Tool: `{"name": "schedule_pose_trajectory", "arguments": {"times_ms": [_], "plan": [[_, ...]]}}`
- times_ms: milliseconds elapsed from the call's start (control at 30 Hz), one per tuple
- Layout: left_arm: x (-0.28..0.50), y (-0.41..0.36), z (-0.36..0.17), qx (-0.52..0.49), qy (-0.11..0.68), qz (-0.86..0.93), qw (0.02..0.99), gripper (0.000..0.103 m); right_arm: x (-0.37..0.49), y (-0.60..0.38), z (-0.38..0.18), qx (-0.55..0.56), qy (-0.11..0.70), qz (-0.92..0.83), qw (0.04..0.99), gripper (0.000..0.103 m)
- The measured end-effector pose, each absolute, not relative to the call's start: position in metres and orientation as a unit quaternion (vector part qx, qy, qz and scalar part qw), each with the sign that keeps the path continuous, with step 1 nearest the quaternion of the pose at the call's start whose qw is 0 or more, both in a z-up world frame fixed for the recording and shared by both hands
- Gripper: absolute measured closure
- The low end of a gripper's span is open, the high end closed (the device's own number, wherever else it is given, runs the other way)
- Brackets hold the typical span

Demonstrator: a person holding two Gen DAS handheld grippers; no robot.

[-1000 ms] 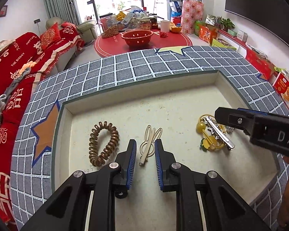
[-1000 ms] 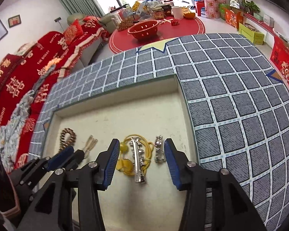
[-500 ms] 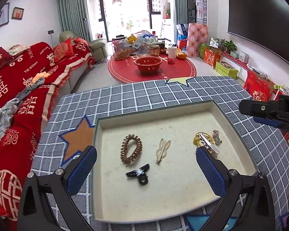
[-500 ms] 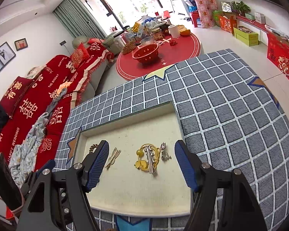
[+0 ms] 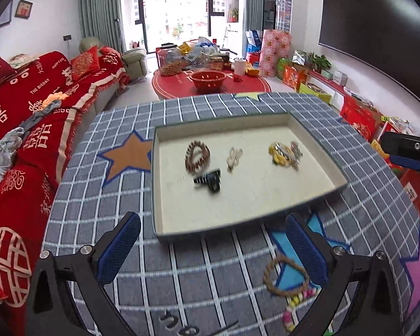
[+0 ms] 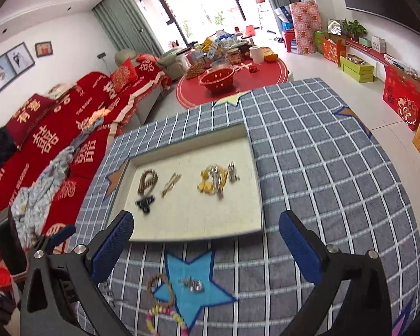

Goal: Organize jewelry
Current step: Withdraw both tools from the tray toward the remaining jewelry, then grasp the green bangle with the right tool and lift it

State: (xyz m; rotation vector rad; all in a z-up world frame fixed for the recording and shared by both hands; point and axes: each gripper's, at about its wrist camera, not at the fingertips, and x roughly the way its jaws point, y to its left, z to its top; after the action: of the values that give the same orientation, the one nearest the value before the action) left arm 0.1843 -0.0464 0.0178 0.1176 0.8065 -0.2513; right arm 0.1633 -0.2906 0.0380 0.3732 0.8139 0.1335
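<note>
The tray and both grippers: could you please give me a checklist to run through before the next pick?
1. Left gripper empty, jaws wide: ok.
2. Right gripper empty, jaws opening: ok.
3. Black claw clip lies inside the tray: ok.
4. Items left on the cloth: beaded bracelet, silver clip: not ok.
5. Pastel bead string fully visible: cannot tell.

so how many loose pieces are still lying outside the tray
3 visible: a brown bead bracelet, a small silver piece on the blue star, and a pink-yellow bead bracelet. More may be hidden.
</note>
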Motion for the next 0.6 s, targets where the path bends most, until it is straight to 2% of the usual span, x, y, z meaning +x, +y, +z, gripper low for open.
{"name": "schedule_pose_trajectory", "arguments": {"times_ms": [600], "plan": [[0.153, -0.041, -0.040, 0.044, 0.452, -0.112, 0.884, 0.000, 0.046, -0.226, -0.036, 0.101, 0.495, 0.084, 0.859, 0.000]]}}
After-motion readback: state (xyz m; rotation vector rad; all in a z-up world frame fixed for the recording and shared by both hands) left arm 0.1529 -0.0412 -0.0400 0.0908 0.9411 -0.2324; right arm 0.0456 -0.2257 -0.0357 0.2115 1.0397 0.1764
